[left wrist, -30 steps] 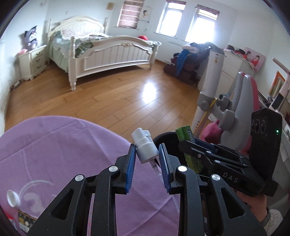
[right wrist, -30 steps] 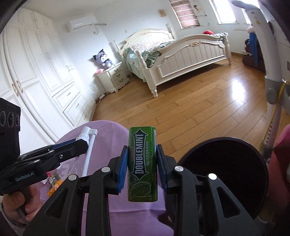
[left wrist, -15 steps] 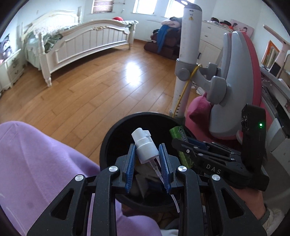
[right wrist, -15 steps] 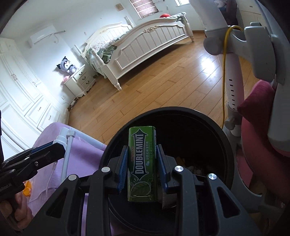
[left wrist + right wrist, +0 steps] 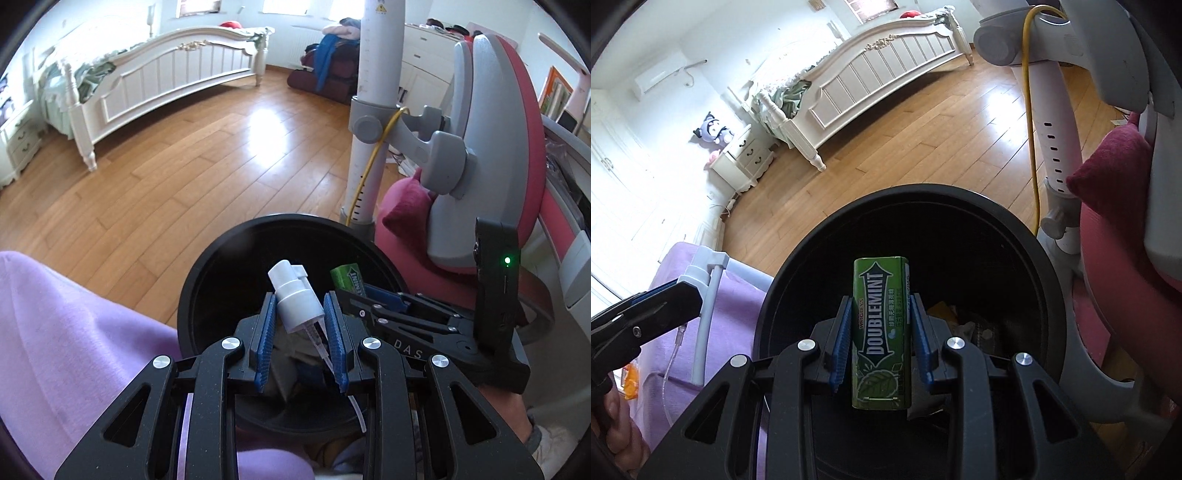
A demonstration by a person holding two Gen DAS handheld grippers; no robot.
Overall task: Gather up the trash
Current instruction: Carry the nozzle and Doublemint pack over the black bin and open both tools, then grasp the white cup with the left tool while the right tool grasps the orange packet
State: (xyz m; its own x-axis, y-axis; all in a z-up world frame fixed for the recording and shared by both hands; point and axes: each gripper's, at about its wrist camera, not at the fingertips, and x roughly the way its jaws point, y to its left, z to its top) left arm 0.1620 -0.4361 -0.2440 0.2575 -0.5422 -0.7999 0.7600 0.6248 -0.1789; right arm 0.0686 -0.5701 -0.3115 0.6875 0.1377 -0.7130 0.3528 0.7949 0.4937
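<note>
My left gripper point(image 5: 300, 301) is shut on a white spray pump point(image 5: 293, 295) with a thin clear tube, held over the open black bin point(image 5: 207, 266). My right gripper point(image 5: 881, 306) is shut on a green Doublemint gum pack point(image 5: 881, 332), held upright over the same bin point(image 5: 820, 236). The gum pack's tip point(image 5: 347, 278) and the right gripper point(image 5: 373, 295) show at the right in the left wrist view. The left gripper point(image 5: 690, 291) and the pump point(image 5: 705, 273) show at the left in the right wrist view. Some trash lies in the bin's bottom point(image 5: 975, 328).
A purple cloth point(image 5: 66, 339) covers the surface left of the bin. A grey and pink chair point(image 5: 480, 166) with a white post point(image 5: 373, 110) stands close on the right. Wooden floor point(image 5: 166, 177) and a white bed point(image 5: 166, 81) lie beyond.
Both grippers have moved from above the purple cloth to over the bin's opening, each still holding its item. The bin now fills the lower middle of both views.
</note>
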